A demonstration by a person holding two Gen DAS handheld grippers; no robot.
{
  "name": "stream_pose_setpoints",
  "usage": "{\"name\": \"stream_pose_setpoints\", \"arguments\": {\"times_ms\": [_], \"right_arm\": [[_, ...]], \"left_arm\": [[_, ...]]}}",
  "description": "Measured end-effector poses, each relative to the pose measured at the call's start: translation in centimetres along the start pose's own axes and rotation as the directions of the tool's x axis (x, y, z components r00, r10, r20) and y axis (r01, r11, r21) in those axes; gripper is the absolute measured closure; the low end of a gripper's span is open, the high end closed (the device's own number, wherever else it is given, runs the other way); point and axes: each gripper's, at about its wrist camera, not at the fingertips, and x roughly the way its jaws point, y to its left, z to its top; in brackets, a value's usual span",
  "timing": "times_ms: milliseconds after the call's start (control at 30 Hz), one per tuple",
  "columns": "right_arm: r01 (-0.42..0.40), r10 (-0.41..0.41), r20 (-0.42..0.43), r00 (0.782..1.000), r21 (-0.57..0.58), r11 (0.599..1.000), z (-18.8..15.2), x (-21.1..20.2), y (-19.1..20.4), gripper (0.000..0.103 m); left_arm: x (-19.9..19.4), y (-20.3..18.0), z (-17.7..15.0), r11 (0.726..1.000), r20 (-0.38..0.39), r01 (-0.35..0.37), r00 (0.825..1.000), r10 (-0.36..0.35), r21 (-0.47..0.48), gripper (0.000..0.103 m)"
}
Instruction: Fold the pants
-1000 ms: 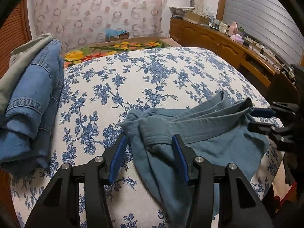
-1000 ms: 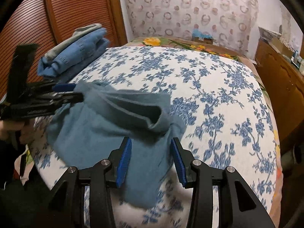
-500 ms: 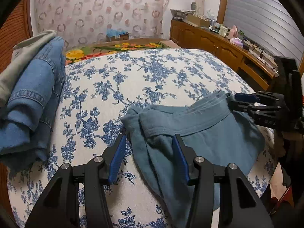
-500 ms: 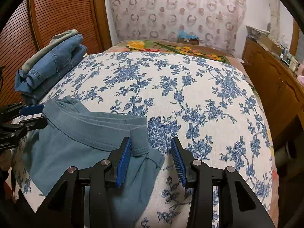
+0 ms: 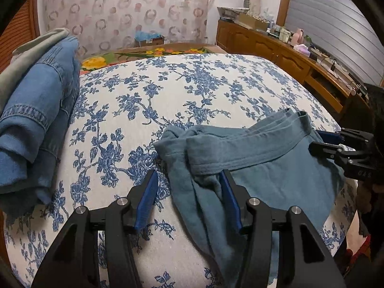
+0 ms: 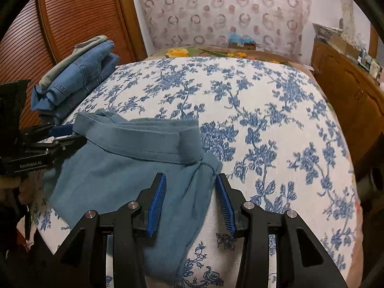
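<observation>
Pants (image 5: 259,165): teal-blue, lying crumpled on the near edge of the bed (image 5: 192,91), waistband bunched up and facing the headboard end; the legs hang over the near edge.
Left hand-held gripper (image 5: 188,199): blue pads spread wide apart, gripping nothing, poised at the left end of the waistband with cloth lying between the pads.
Right hand-held gripper (image 6: 189,201): pads likewise spread apart, holding nothing, poised over the right end of the waistband with cloth between them.
Bed cover: white with blue flower sprigs, pants resting directly on it.
Folded jeans (image 5: 33,120): denim stack at the left side of the bed, well apart from the pants, with a pale grey garment (image 5: 26,55) on top.
</observation>
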Motion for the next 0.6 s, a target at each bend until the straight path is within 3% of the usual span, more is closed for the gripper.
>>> {"name": "stream_pose_setpoints", "arguments": {"times_ms": [367, 600], "right_arm": [[0.015, -0.015, 0.029, 0.999, -0.012, 1.0, -0.5, -0.1, 0.7, 0.057], [0.018, -0.017, 0.032, 0.999, -0.009, 1.0, -0.6, 0.0, 0.7, 0.057]], "left_arm": [[-0.7, -0.7, 1.1, 0.999, 0.015, -0.034, 0.999, 0.033, 0.029, 0.047], [-1.6, -1.3, 1.5, 0.999, 0.038, -0.013, 0.999, 0.011, 0.044, 0.047]]}}
